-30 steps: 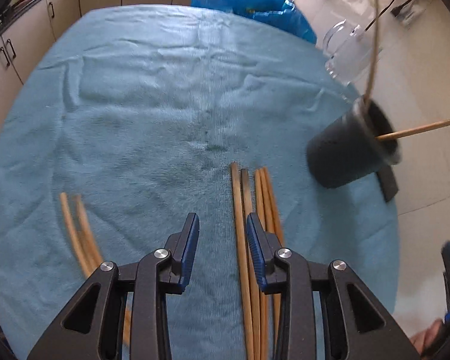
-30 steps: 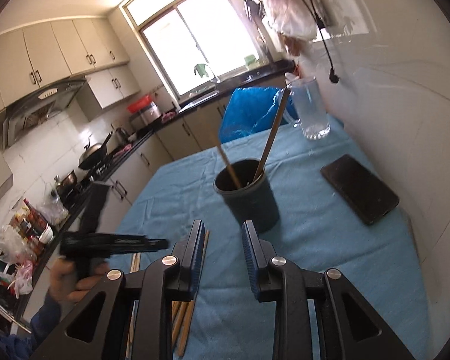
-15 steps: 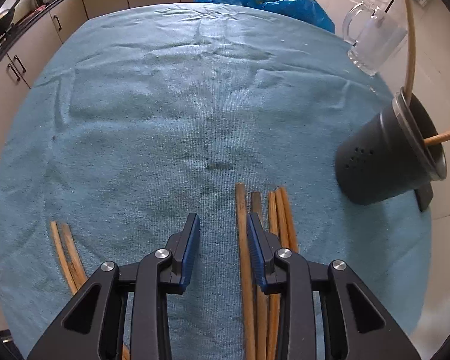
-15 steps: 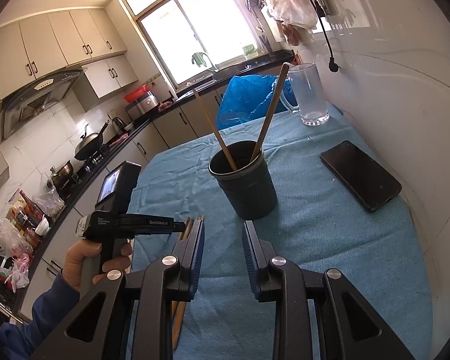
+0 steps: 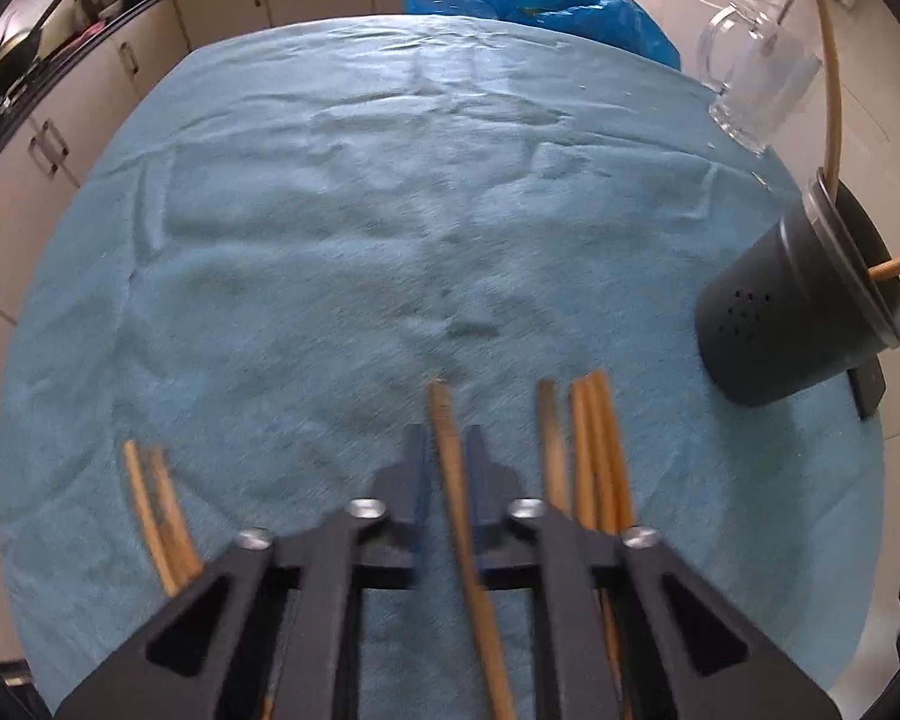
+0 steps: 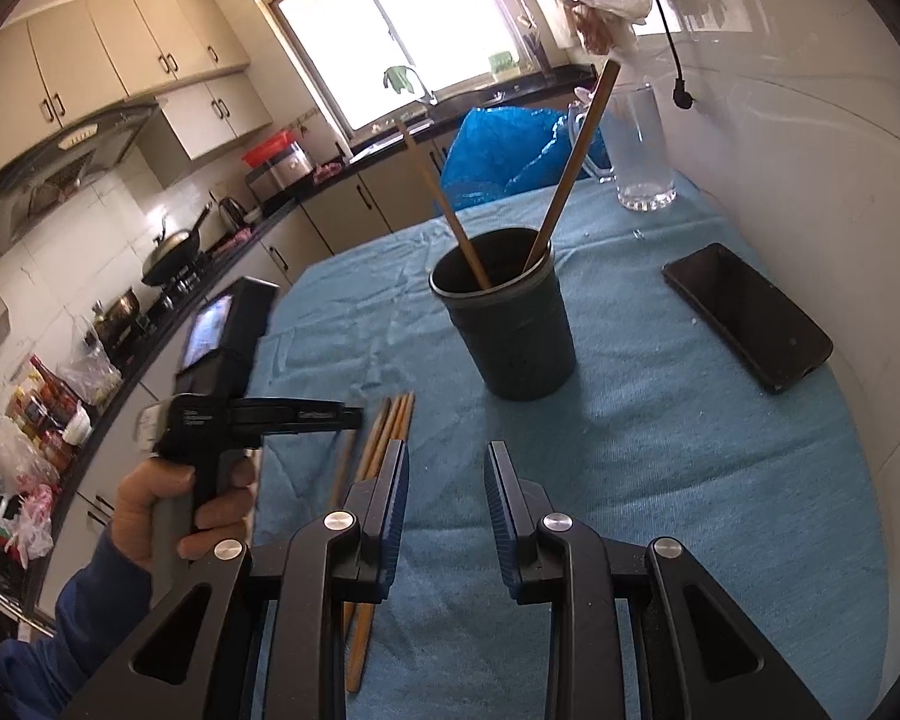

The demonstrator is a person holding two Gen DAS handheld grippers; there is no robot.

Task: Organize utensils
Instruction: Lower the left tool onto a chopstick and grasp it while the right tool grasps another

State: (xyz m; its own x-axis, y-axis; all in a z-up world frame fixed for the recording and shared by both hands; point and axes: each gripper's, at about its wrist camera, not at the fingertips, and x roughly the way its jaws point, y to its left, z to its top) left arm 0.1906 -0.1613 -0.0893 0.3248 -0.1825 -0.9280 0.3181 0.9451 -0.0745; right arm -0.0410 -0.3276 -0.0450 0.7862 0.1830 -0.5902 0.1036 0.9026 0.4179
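Item: one chopstick (image 5: 450, 468), lower centre of frame, your left gripper (image 5: 444, 462) just closed on it near its tip, right gripper (image 6: 444, 480) narrowly parted, empty; hazard: off-centre pinch lets it swivel before reaching the holder (image 5: 804, 312).

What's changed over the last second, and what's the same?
The left gripper has just closed on one chopstick, parting it from the bundle. The right gripper stays open and empty; the black holder keeps its two chopsticks.
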